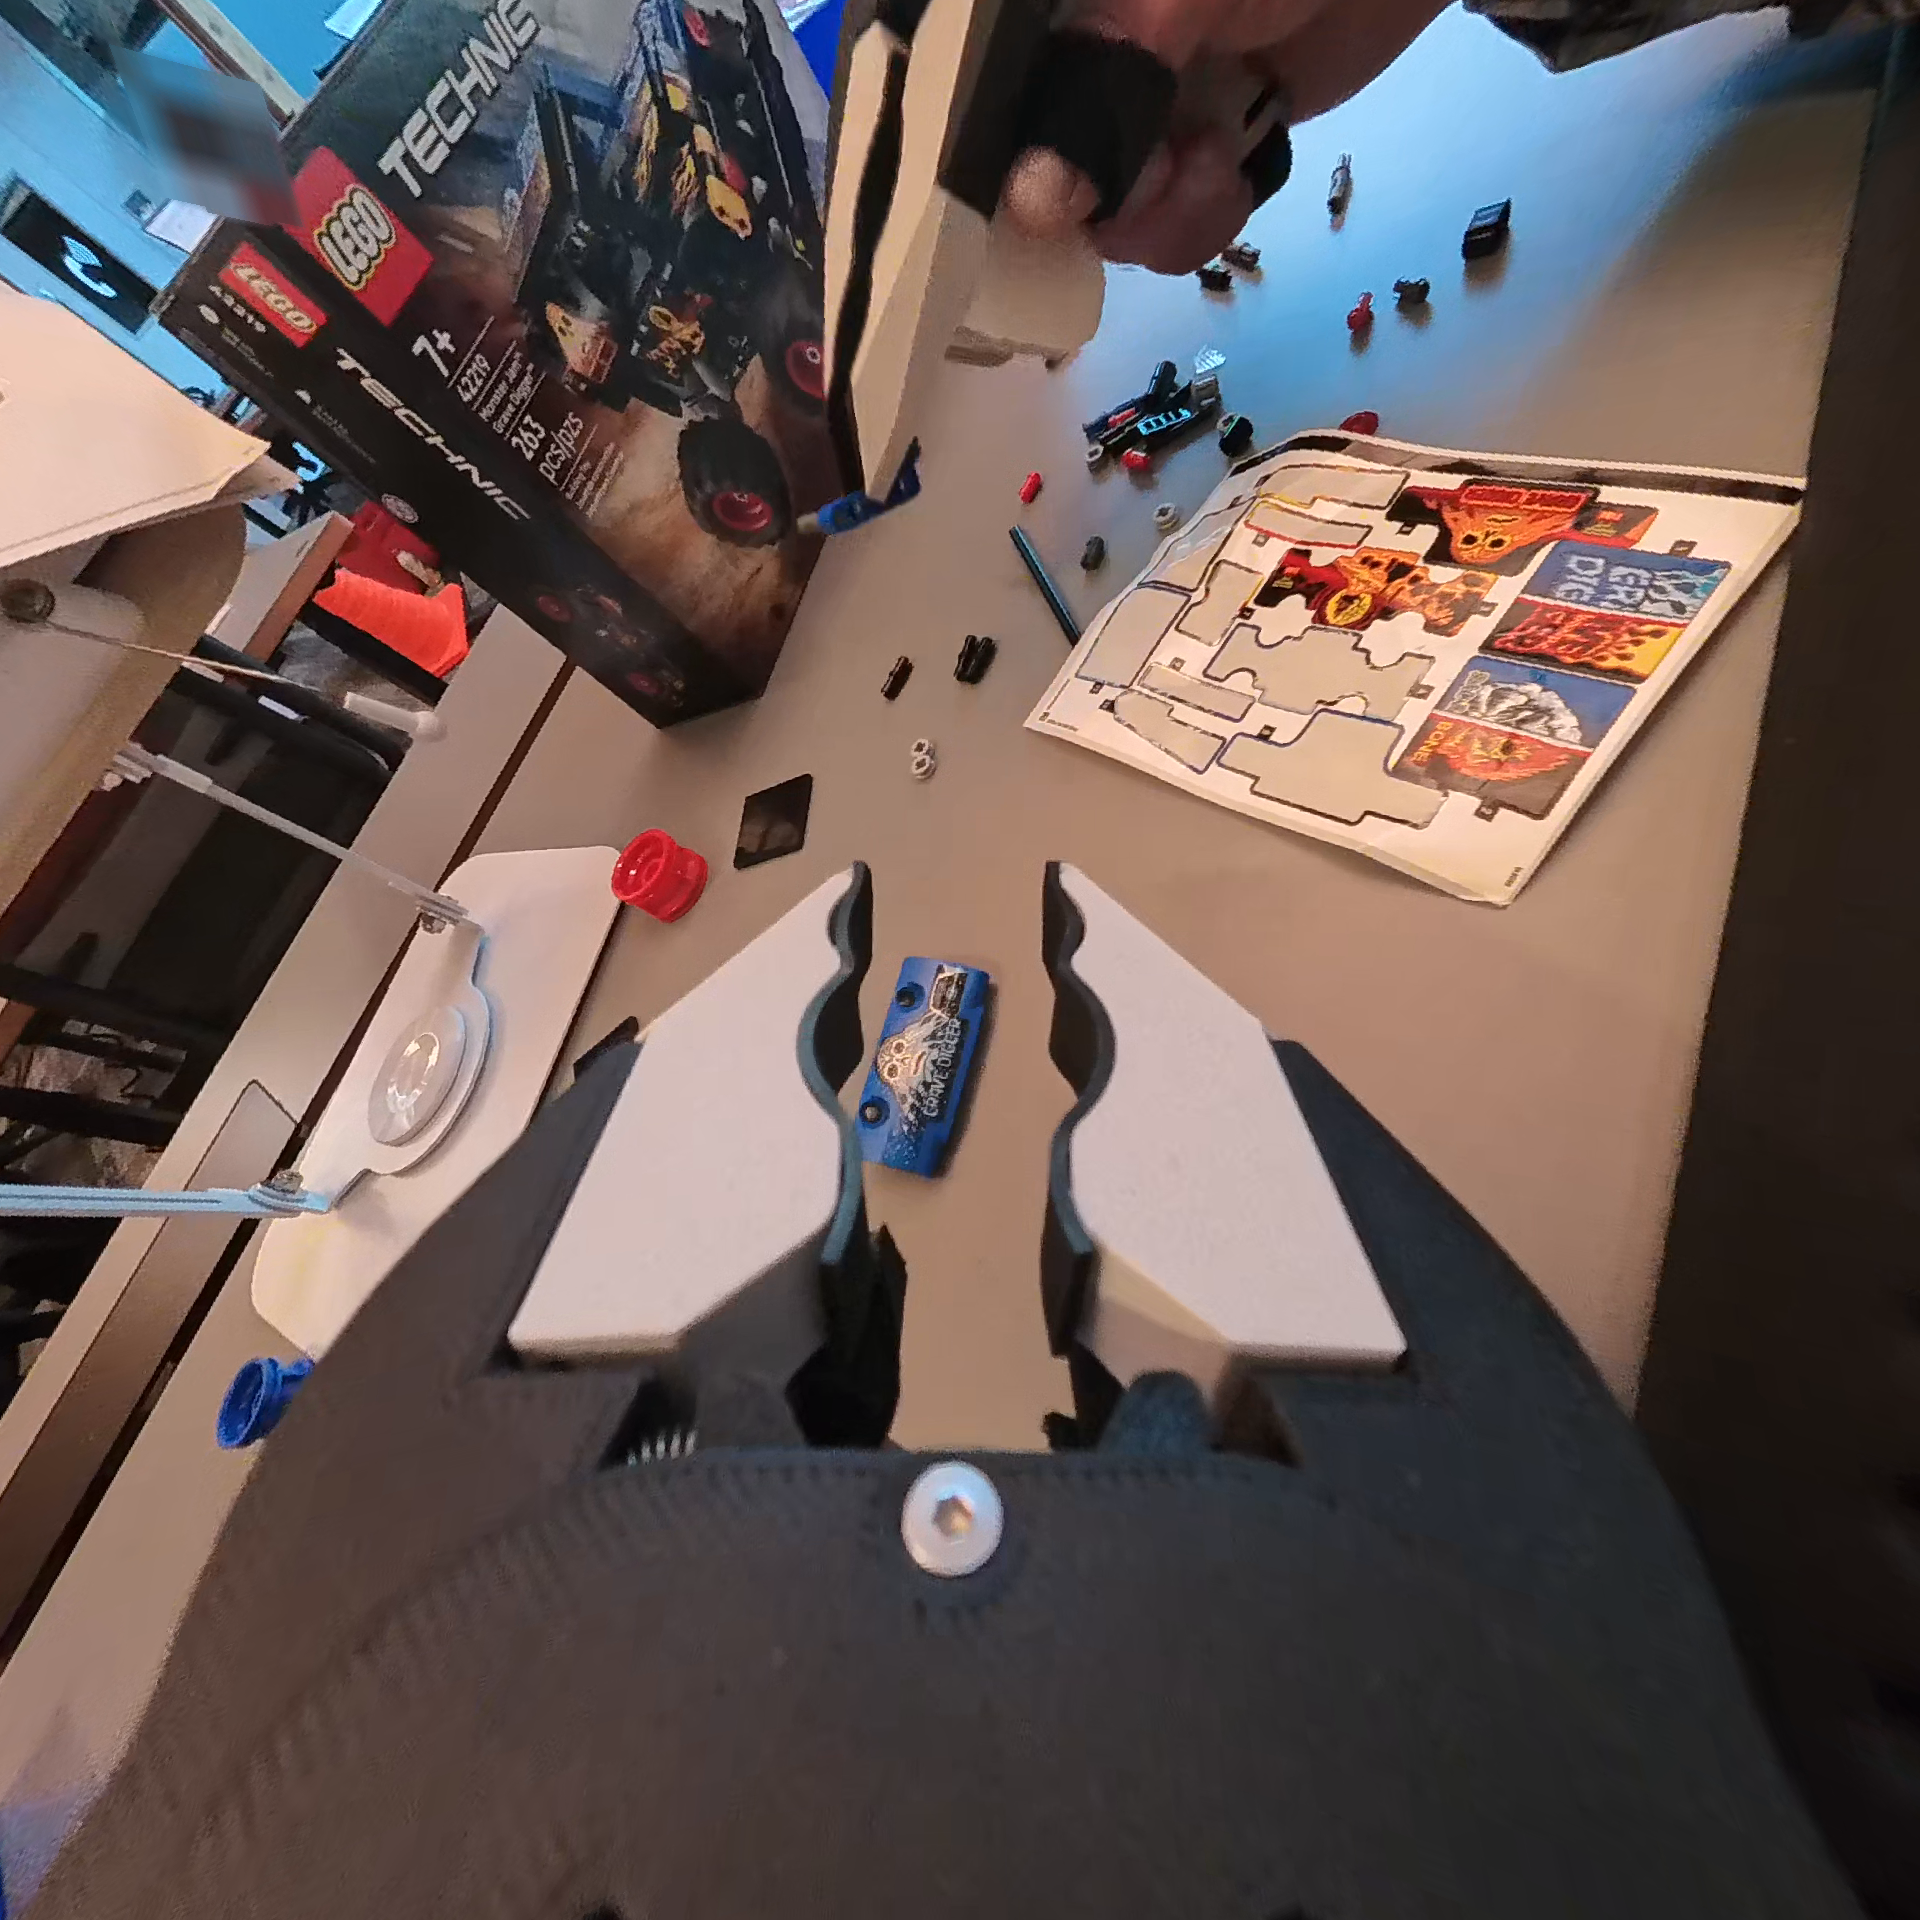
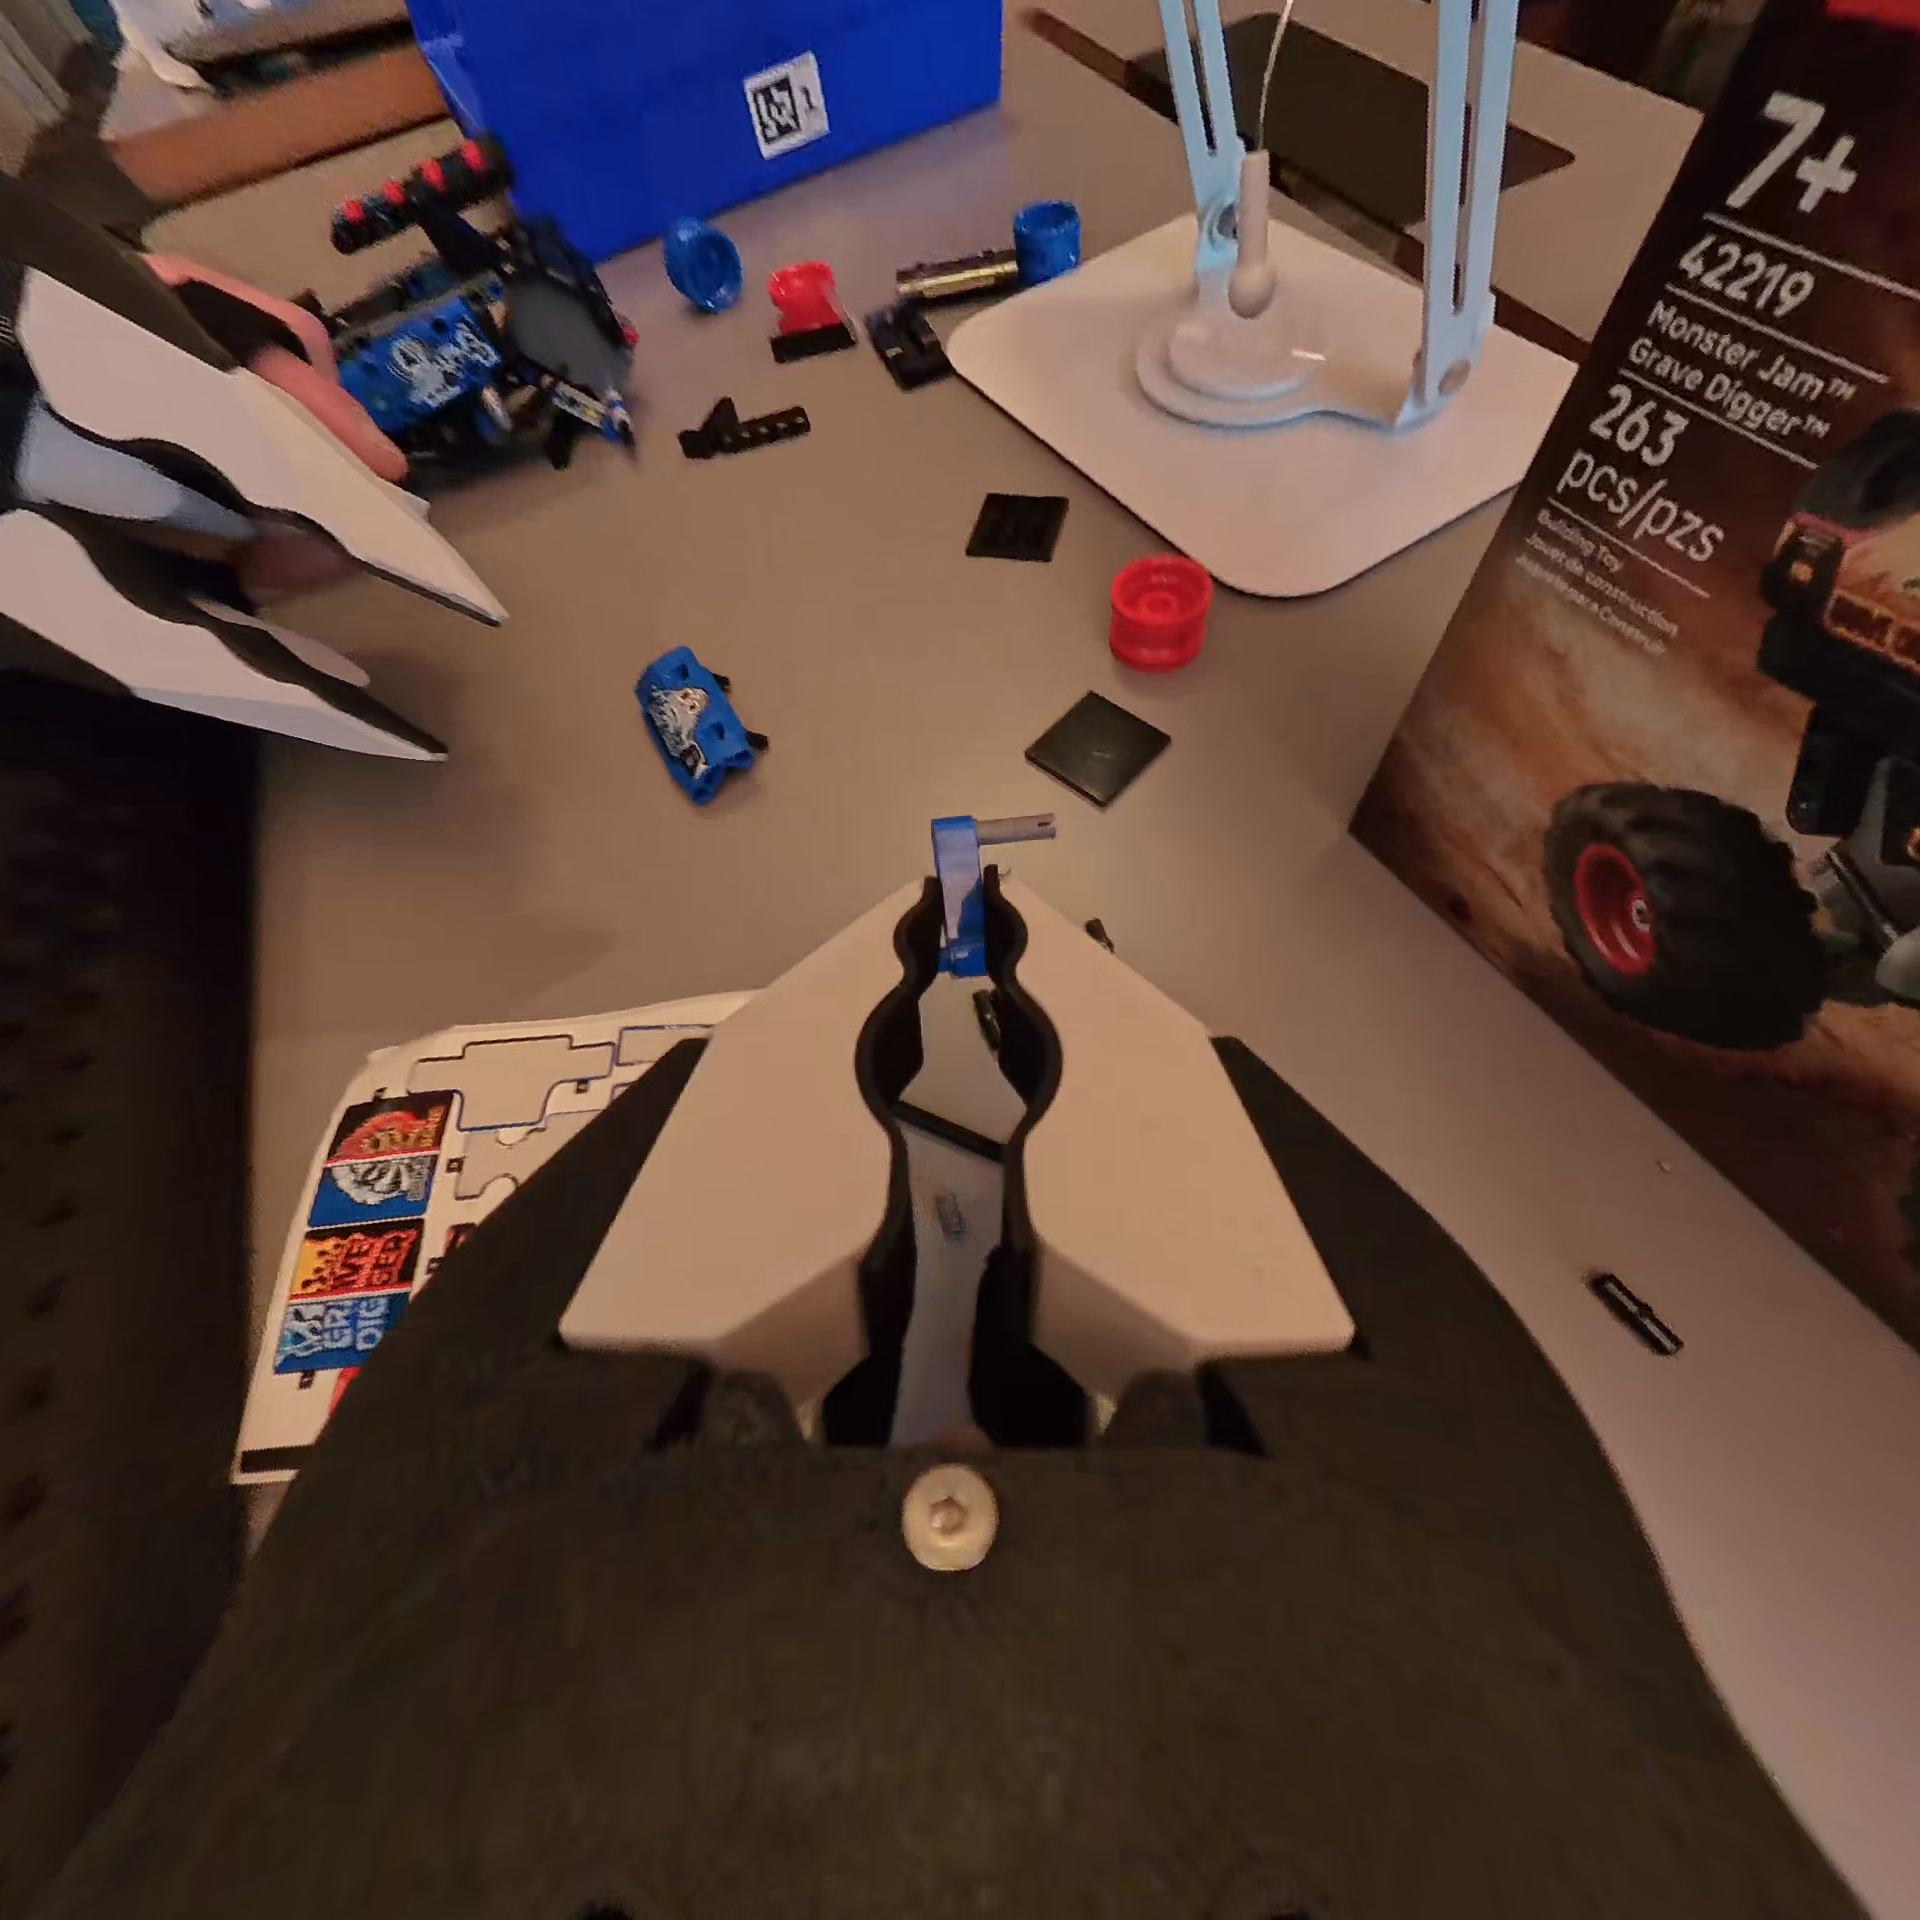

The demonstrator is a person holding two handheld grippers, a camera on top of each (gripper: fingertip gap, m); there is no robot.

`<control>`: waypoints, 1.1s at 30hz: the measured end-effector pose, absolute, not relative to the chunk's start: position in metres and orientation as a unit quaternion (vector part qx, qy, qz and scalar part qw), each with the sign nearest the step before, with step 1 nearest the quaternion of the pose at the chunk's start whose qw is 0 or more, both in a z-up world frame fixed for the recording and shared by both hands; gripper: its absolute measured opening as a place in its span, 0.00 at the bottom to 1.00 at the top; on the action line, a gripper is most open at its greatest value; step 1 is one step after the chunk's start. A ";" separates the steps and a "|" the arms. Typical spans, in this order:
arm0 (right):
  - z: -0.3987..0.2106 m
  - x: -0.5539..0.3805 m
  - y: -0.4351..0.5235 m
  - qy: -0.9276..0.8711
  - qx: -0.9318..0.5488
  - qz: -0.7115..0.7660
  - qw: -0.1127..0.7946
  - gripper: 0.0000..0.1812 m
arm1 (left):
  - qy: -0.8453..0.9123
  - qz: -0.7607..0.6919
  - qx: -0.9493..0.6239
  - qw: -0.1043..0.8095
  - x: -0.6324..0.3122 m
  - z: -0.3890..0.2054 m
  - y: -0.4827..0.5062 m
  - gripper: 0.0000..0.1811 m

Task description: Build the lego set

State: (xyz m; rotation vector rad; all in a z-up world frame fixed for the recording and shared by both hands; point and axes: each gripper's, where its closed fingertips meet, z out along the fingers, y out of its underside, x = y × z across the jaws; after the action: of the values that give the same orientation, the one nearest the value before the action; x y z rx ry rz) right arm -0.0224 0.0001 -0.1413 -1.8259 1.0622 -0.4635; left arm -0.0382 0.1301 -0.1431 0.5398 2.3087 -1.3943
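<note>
My left gripper is open above the grey table, its fingers on either side of a blue stickered panel piece that lies flat and untouched; the same piece shows in the right wrist view. My right gripper is shut on a small blue connector with a grey pin and holds it above the table. In the left wrist view the right gripper hangs at the top with the blue connector at its tips. The part-built blue and black model sits at the far left.
The set's box stands at the left. A sticker sheet lies at the right. A red wheel hub, black tiles and several small pins are scattered. A white stand base and a blue bin are at the back. The left gripper's tips are roughly 15 centimetres from the right gripper's.
</note>
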 end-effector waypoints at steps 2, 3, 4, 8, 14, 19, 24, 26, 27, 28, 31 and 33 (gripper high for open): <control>-0.133 -0.024 0.005 0.425 -0.735 -0.180 0.497 0.03 | 0.824 -0.497 0.188 0.194 -0.037 -0.143 0.130 0.17; -0.125 -0.026 0.010 0.419 -0.724 -0.170 0.521 0.03 | 0.824 -0.498 0.186 0.194 -0.036 -0.143 0.130 0.17; -0.116 -0.027 0.015 0.412 -0.712 -0.160 0.545 0.03 | 0.824 -0.499 0.183 0.195 -0.035 -0.142 0.129 0.17; -0.094 -0.031 0.040 0.383 -0.690 -0.129 0.601 0.03 | 0.818 -0.510 0.171 0.201 -0.032 -0.137 0.127 0.20; -0.091 -0.029 0.097 0.352 -0.700 -0.079 0.617 0.03 | 0.788 -0.540 0.160 0.249 -0.024 -0.117 0.126 0.26; -0.088 -0.026 0.127 0.345 -0.692 -0.055 0.631 0.03 | 0.763 -0.543 0.174 0.303 -0.022 -0.106 0.127 0.26; -0.092 -0.025 0.141 0.354 -0.681 -0.023 0.641 0.03 | 0.763 -0.527 0.178 0.328 -0.018 -0.108 0.126 0.20; -0.093 -0.024 0.145 0.357 -0.679 -0.018 0.641 0.04 | 0.761 -0.532 0.176 0.327 -0.017 -0.107 0.127 0.17; -0.093 -0.025 0.146 0.358 -0.679 -0.017 0.641 0.04 | 0.761 -0.534 0.174 0.325 -0.016 -0.106 0.127 0.17; -0.092 -0.025 0.147 0.358 -0.677 -0.017 0.643 0.04 | 0.760 -0.539 0.171 0.320 -0.017 -0.105 0.127 0.17; -0.087 -0.026 0.147 0.353 -0.670 -0.014 0.652 0.04 | 0.756 -0.562 0.157 0.298 -0.018 -0.099 0.128 0.17; -0.081 -0.026 0.144 0.354 -0.661 -0.017 0.662 0.09 | 0.750 -0.578 0.145 0.287 -0.016 -0.094 0.129 0.16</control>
State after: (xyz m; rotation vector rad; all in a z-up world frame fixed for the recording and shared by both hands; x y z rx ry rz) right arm -0.0260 0.1442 -0.0810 -1.4948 0.8000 -0.0375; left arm -0.0160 0.1293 -0.0943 0.3878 2.0037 -1.5443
